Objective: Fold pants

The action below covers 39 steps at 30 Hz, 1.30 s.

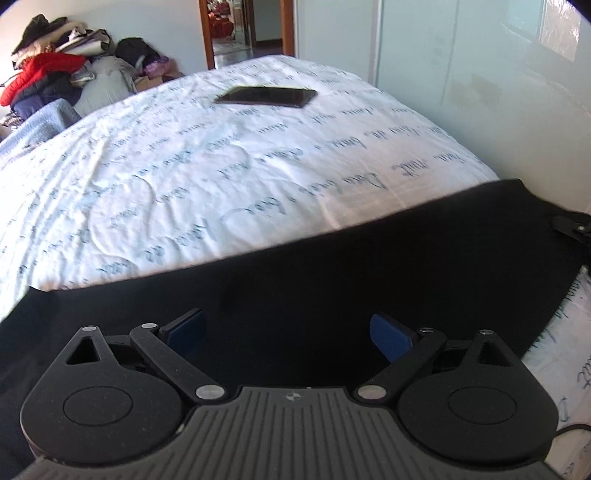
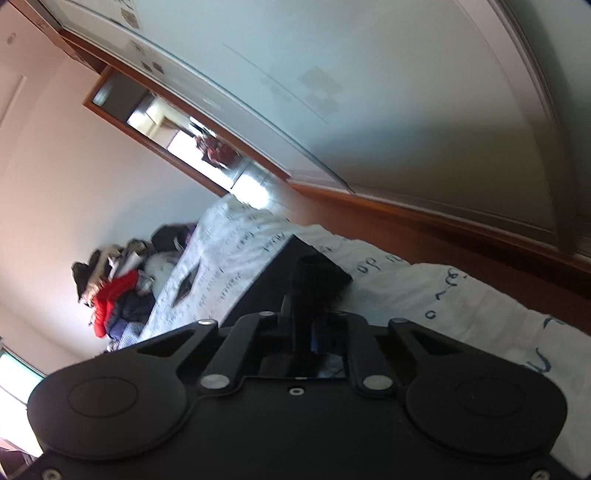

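Note:
The black pants (image 1: 332,266) lie flat across the near part of the bed (image 1: 184,155), which has a white sheet with blue script. My left gripper (image 1: 288,332) is open just above the pants, its blue pads (image 1: 391,334) wide apart and empty. In the right wrist view, which is tilted, my right gripper (image 2: 310,332) is shut on a bunched end of the black pants (image 2: 314,273) and holds it above the bed (image 2: 443,295). Part of the right gripper (image 1: 570,227) shows at the pants' far right corner in the left wrist view.
A dark flat tablet-like slab (image 1: 266,96) lies on the far part of the bed. A pile of clothes (image 1: 51,70) sits beyond the bed's left side. A wardrobe with pale glass doors (image 1: 480,74) stands close along the right. An open doorway (image 1: 243,26) is at the back.

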### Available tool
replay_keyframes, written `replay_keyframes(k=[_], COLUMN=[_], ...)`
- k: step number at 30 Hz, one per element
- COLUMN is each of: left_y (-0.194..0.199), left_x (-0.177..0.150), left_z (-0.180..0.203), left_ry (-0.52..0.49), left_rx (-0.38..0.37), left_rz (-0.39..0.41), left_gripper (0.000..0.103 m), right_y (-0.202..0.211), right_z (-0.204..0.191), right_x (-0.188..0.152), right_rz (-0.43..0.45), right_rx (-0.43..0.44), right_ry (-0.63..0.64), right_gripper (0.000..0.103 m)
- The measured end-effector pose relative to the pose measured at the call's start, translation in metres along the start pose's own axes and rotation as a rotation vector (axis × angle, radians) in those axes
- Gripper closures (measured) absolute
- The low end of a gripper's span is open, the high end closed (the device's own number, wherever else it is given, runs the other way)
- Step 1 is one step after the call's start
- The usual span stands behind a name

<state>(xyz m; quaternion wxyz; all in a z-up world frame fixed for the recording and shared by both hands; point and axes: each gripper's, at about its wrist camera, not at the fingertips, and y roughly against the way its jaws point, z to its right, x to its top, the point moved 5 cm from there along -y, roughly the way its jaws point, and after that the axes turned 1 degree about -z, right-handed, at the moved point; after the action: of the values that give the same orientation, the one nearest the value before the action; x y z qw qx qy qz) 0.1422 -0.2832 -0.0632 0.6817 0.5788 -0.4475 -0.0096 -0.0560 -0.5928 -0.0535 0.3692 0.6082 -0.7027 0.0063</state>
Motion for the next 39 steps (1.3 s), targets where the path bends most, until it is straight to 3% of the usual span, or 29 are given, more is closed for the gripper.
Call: replay_keyframes(k=[2, 4, 8, 11, 14, 16, 18, 20, 21, 22, 24, 28, 33, 35, 39], left_y=[-0.003, -0.005, 0.005, 0.010, 0.006, 0.000, -0.010, -0.020, -0.023, -0.027, -0.028, 0.001, 0.063, 0.065, 0.023], left_x=[0.005, 0.012, 0.036, 0.060, 0.074, 0.078, 0.076, 0.068, 0.064, 0.059, 0.051, 0.044, 0.028, 0.018, -0.009], left_z=[-0.014, -0.027, -0.035, -0.014, 0.011, 0.024, 0.031, 0.026, 0.023, 0.019, 0.003, -0.027, -0.083, -0.107, -0.151], left_ry=[0.043, 0.140, 0.382, 0.398, 0.405, 0.397, 0.408, 0.449, 0.471, 0.491, 0.541, 0.485, 0.335, 0.341, 0.393], left_rx=[-0.002, -0.081, -0.439, -0.625, -0.719, -0.739, -0.693, -0.655, -0.653, -0.656, -0.664, -0.580, -0.277, -0.178, -0.052], left_rz=[-0.012, -0.050, -0.083, -0.083, -0.071, -0.069, -0.084, -0.108, -0.128, -0.150, -0.161, -0.067, 0.113, 0.102, -0.048], left_gripper=[0.006, 0.007, 0.006, 0.000, 0.000, 0.002, 0.009, 0.033, 0.060, 0.081, 0.093, 0.096, 0.094, 0.094, 0.087], right_y=[0.005, 0.007, 0.005, 0.000, -0.003, 0.000, 0.009, 0.015, 0.016, 0.016, 0.011, 0.017, 0.029, 0.025, -0.001], right_z=[-0.020, -0.051, -0.121, -0.153, -0.171, -0.177, -0.182, -0.185, -0.185, -0.185, -0.189, -0.211, -0.247, -0.262, -0.275], right_x=[-0.002, -0.007, -0.041, -0.073, -0.102, -0.116, -0.124, -0.126, -0.126, -0.125, -0.127, -0.145, -0.191, -0.214, -0.260], right_rz=[0.034, 0.054, 0.067, 0.046, 0.023, 0.002, -0.005, -0.005, 0.000, 0.003, -0.005, -0.033, -0.093, -0.132, -0.220], right_rx=[-0.025, -0.048, -0.073, -0.063, -0.044, -0.008, 0.043, 0.060, 0.058, 0.051, 0.052, 0.138, 0.320, 0.393, 0.415], right_ry=[0.128, 0.336, 0.792, 1.016, 1.168, 1.220, 1.246, 1.269, 1.277, 1.284, 1.287, 1.285, 1.328, 1.338, 1.410], right_gripper=[0.095, 0.095, 0.095, 0.095, 0.095, 0.095, 0.095, 0.095, 0.095, 0.095, 0.095, 0.095, 0.095, 0.095, 0.095])
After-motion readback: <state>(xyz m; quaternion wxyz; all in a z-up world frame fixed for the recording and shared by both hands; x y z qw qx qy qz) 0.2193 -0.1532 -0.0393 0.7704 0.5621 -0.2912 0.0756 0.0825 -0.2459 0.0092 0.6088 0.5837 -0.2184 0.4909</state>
